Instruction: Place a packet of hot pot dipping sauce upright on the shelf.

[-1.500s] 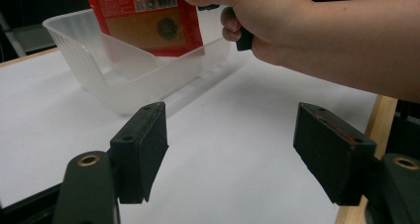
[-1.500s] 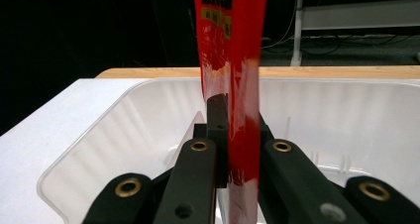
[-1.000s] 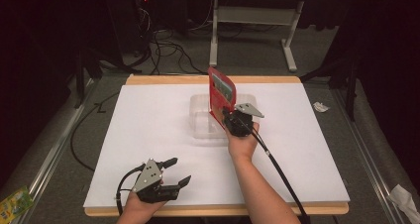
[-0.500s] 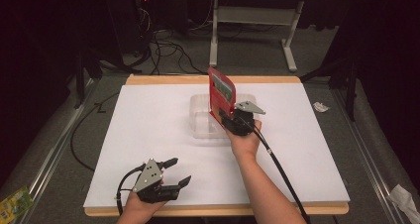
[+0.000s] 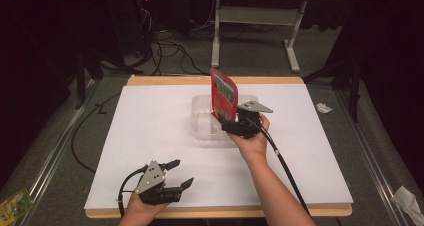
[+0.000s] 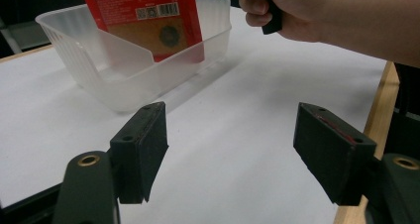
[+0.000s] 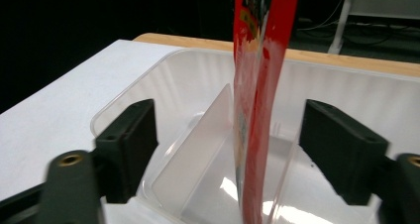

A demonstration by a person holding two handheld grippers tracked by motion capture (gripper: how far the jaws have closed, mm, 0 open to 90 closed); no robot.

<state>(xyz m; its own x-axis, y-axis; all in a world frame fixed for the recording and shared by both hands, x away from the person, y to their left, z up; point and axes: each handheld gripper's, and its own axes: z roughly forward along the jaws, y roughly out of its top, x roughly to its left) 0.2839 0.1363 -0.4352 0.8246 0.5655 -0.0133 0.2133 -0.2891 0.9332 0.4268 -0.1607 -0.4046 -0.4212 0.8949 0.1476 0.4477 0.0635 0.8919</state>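
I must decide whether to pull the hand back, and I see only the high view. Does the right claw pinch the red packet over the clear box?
Observer: No. In the right gripper view the right claw is open. The red packet stands between its pads and touches neither.
Operator: Is the bottom of the packet inside the box?
Observer: Yes. The left gripper view shows its lower end inside the clear box.
Operator: Is the box one single space?
Observer: No. A divider wall splits it, and the packet stands beside that wall, to its right in the right gripper view.
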